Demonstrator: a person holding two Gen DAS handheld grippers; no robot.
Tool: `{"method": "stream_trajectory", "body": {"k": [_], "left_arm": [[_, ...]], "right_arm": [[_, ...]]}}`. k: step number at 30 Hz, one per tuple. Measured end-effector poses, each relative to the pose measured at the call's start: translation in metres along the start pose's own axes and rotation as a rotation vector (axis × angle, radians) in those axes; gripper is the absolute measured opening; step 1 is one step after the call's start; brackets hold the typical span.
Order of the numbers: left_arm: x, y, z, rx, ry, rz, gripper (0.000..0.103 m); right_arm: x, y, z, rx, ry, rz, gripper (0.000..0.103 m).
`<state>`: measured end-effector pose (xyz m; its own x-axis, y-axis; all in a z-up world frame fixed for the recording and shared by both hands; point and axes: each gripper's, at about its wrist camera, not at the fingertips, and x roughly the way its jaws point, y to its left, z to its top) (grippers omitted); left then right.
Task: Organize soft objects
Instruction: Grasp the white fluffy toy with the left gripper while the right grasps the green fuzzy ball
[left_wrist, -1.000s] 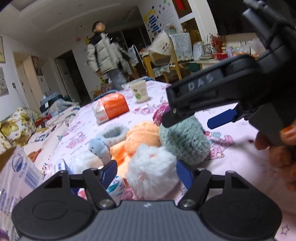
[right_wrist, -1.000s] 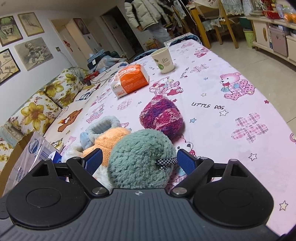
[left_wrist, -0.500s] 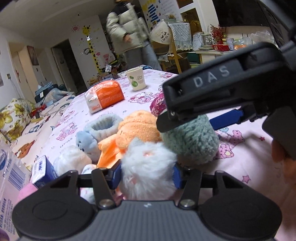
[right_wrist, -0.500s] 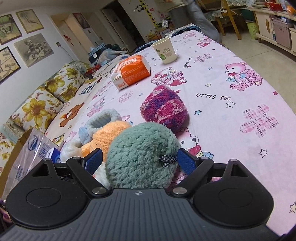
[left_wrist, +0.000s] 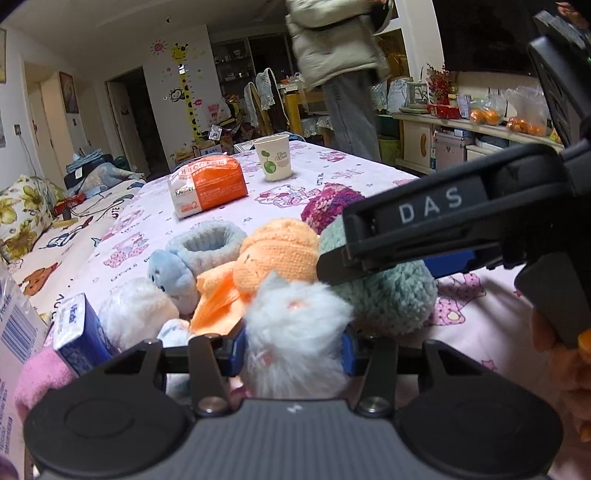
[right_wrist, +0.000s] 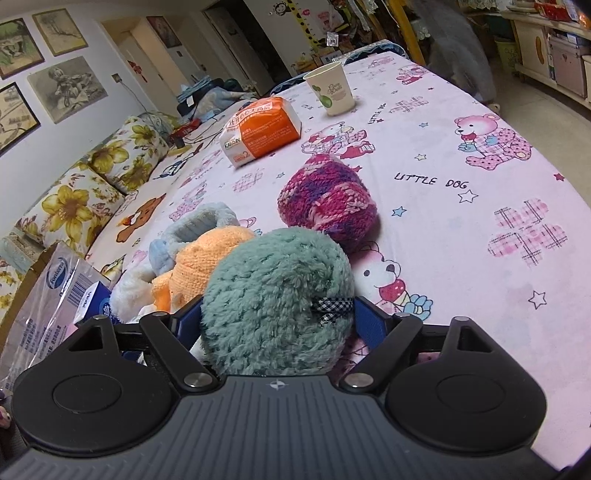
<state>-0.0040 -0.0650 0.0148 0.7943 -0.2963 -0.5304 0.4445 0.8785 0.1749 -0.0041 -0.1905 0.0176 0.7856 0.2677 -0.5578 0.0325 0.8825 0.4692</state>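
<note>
Soft toys sit bunched at the near end of the pink cartoon-print tablecloth (right_wrist: 480, 122). White fluffy toy (left_wrist: 295, 343) is between the blue pads (left_wrist: 238, 347) of the left gripper (left_wrist: 293, 349); jaws have just been closing and both pads now press into its fur, so it is clamped. Teal fuzzy ball (right_wrist: 277, 302) with a checked ribbon on its right side fills the right gripper (right_wrist: 279, 317); blue pads (right_wrist: 369, 317) sit against both its sides, gripped. From the left wrist view the right gripper body, marked DAS, crosses over the teal ball from the right, with fingers of a hand (left_wrist: 565, 354) behind it.

Orange knit toy (left_wrist: 277, 254) lies just behind the white one, touching the teal ball. Light blue plush ring (left_wrist: 207, 243) is left of the orange one, a small blue plush (left_wrist: 171, 273) touching its front. Another white fluffy piece (left_wrist: 136, 314) is at the far left of the pile. Magenta-purple yarn ball (right_wrist: 327, 199) rests just beyond the teal ball.

Farther up the cloth: orange tissue pack (right_wrist: 260, 129) and paper cup (right_wrist: 330, 92), well apart from the pile. Blue carton (left_wrist: 75, 332) and a plastic-wrapped box (right_wrist: 40, 306) stand at the left edge. Person in a puffer jacket (left_wrist: 332, 44) stands past the table's far end.
</note>
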Motion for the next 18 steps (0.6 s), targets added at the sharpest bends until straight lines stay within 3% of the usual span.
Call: {"method": "stream_trajectory", "body": {"k": [18], "left_arm": [[-0.009, 0.031, -0.001, -0.194, -0.033, -0.081, 0.045]], "right_arm": [[-0.006, 0.008, 0.000, 0.002, -0.046, -0.008, 0.095]]}}
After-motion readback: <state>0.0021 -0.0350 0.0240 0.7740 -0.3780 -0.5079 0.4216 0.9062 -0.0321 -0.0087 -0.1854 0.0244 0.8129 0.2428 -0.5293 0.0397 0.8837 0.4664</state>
